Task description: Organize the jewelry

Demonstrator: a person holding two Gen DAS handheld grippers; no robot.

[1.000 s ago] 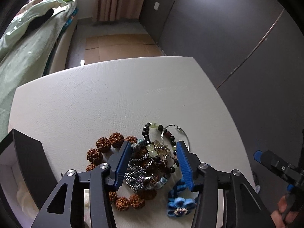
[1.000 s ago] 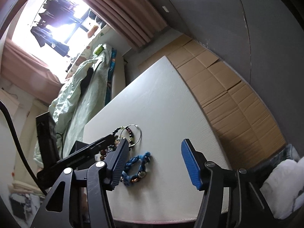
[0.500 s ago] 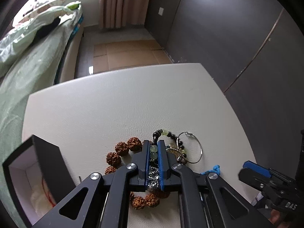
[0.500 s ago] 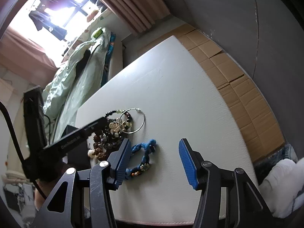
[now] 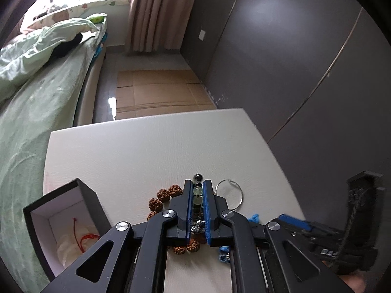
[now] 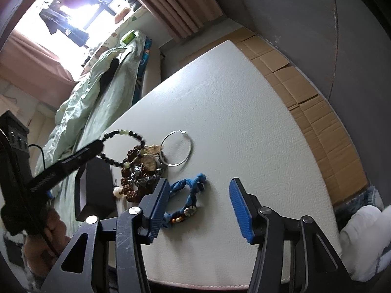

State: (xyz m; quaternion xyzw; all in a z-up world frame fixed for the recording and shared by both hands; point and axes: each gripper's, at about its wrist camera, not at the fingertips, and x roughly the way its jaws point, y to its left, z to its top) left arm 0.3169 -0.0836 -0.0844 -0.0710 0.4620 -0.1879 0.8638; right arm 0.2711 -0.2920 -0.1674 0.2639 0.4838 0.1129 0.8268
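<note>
My left gripper (image 5: 197,183) is shut on a black-and-green bead bracelet (image 5: 197,191) and holds it above the white table (image 5: 146,151). In the right wrist view the bracelet's loop (image 6: 122,133) hangs from that gripper's tip (image 6: 99,144). Below lie brown seed beads (image 5: 162,194), a silver hoop (image 6: 176,149) and dark metal pieces. My right gripper (image 6: 199,182) hovers over a blue braided bracelet (image 6: 188,188). Its jaws are closing, the braid lies by the left pad, and neither pad presses on it.
An open black box (image 5: 92,202) with white lining and a red string stands at the table's left. A bed with a green cover (image 5: 36,97) runs along the left. Cardboard (image 5: 158,92) lies on the floor beyond the table. A dark wall (image 5: 293,61) is on the right.
My left gripper shut on the bead bracelet and rose with it, drawing its loop off the pile. My right gripper's jaws narrowed as it came nearer the blue braid.
</note>
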